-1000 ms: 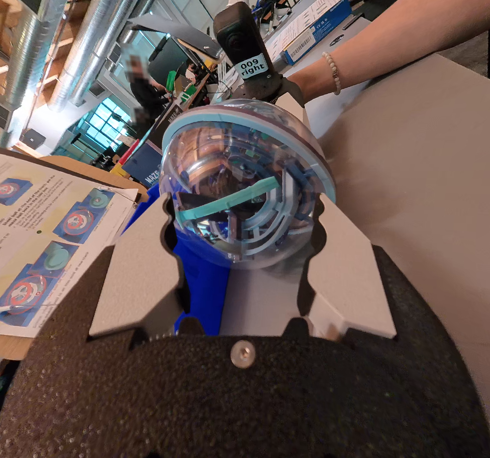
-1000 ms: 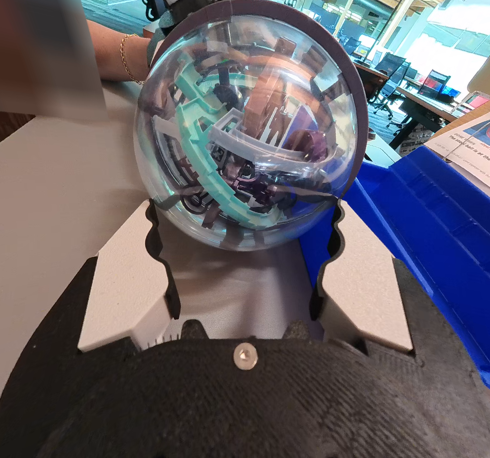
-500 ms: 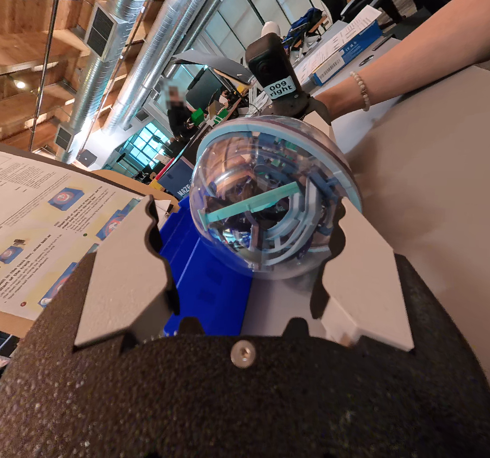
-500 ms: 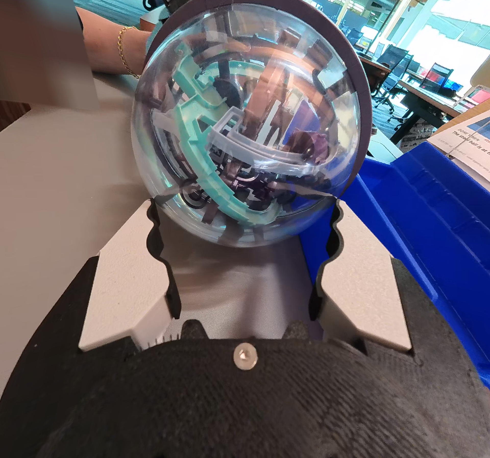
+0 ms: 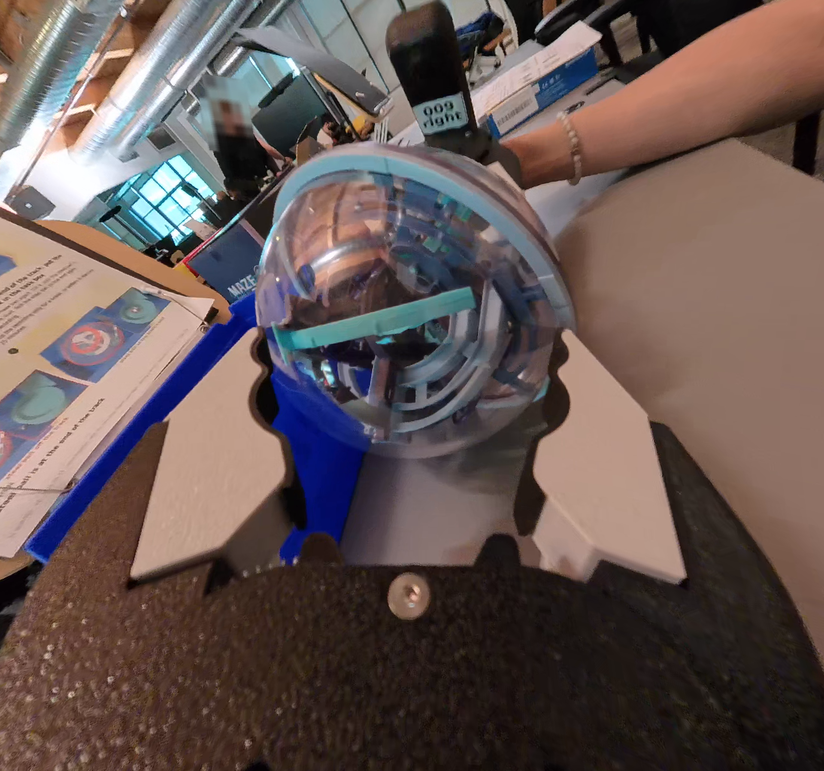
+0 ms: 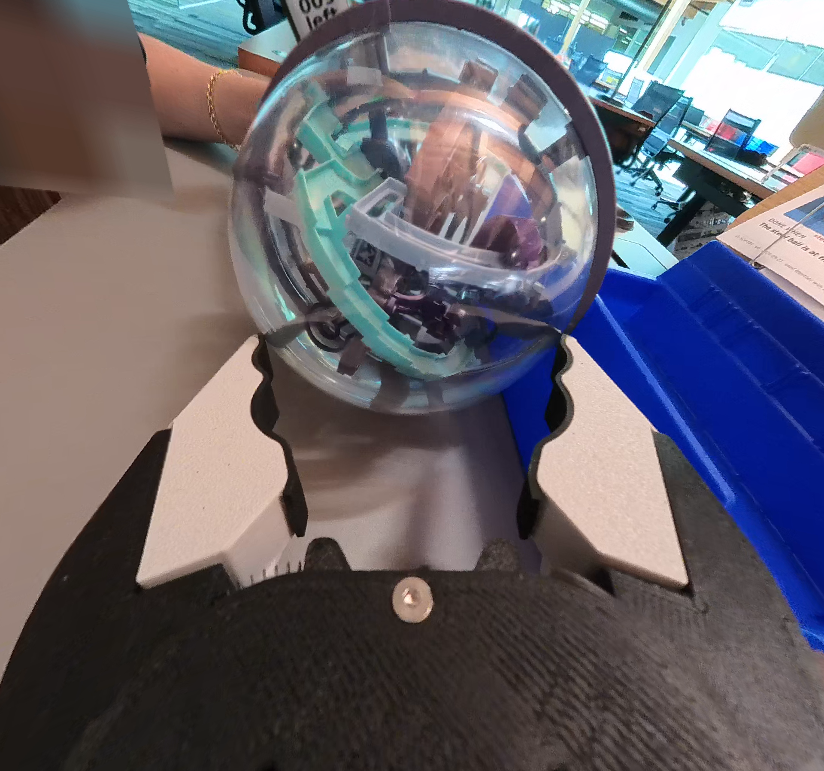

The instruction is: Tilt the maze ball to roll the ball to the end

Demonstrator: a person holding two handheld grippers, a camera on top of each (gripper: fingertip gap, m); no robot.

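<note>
Tilted slightly since before, the maze ball point(image 5: 410, 312) is pinched between both the left gripper point(image 5: 408, 375) and right gripper point(image 6: 408, 366), beside the blue bin point(image 6: 722, 370) whose contents are hidden.

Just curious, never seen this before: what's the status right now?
Left gripper and right gripper both clamped on the maze ball, opposite sides. Ball held above the grey table. Blue bin close beside; nothing blocking.

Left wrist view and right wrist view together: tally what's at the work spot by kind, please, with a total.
Maze ball: 1
Grippers: 2, the left gripper and the right gripper, each with its fingers against opposite sides of the sphere
Blue bin: 1
Printed instruction sheet: 1
Grey table: 1
Total: 6
</note>
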